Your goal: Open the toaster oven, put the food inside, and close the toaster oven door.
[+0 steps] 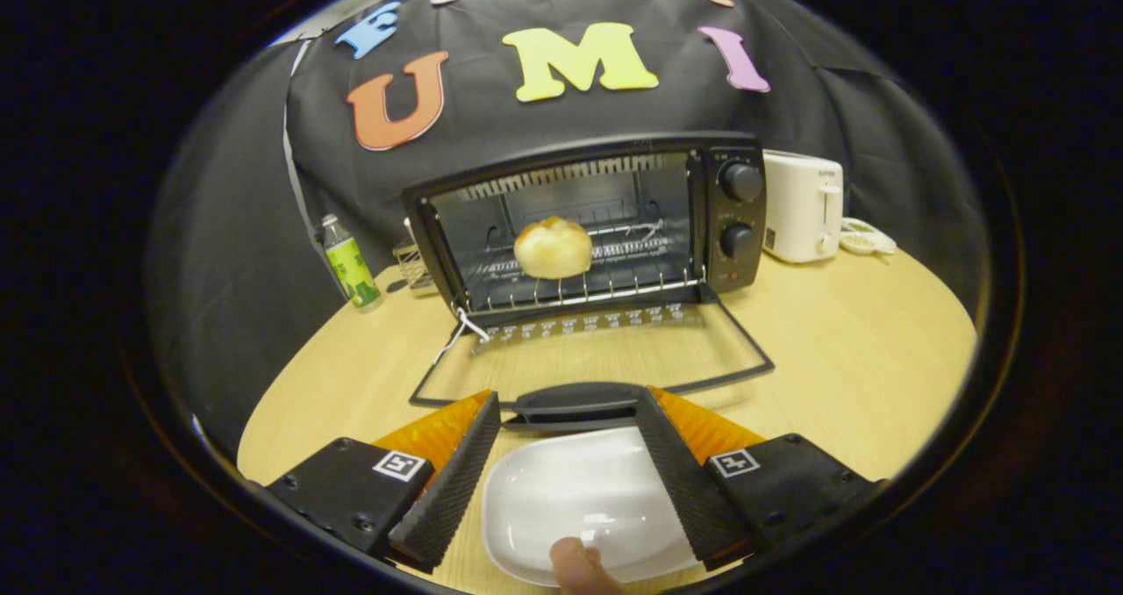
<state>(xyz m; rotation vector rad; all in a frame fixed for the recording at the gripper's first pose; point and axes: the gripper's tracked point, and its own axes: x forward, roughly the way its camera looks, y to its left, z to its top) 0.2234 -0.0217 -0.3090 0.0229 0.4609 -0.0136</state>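
Observation:
A black toaster oven [597, 226] stands on the wooden table [842, 349] with its glass door [597, 354] folded flat down toward me. A round bread roll [553, 247] rests on the wire rack inside. My gripper [568, 406] is open, its fingertips just short of the door's black handle [575, 402]. One ribbed finger [456, 481] and the other stand either side of an empty white dish [583, 503] that lies below them on the table. A fingertip [575, 569] touches the dish's near rim.
A white toaster [803, 207] and a small white dish [864, 240] stand right of the oven. A green-labelled bottle [349, 263] and a wire rack [414, 266] are to its left. A white string [456, 336] hangs at the door's left hinge.

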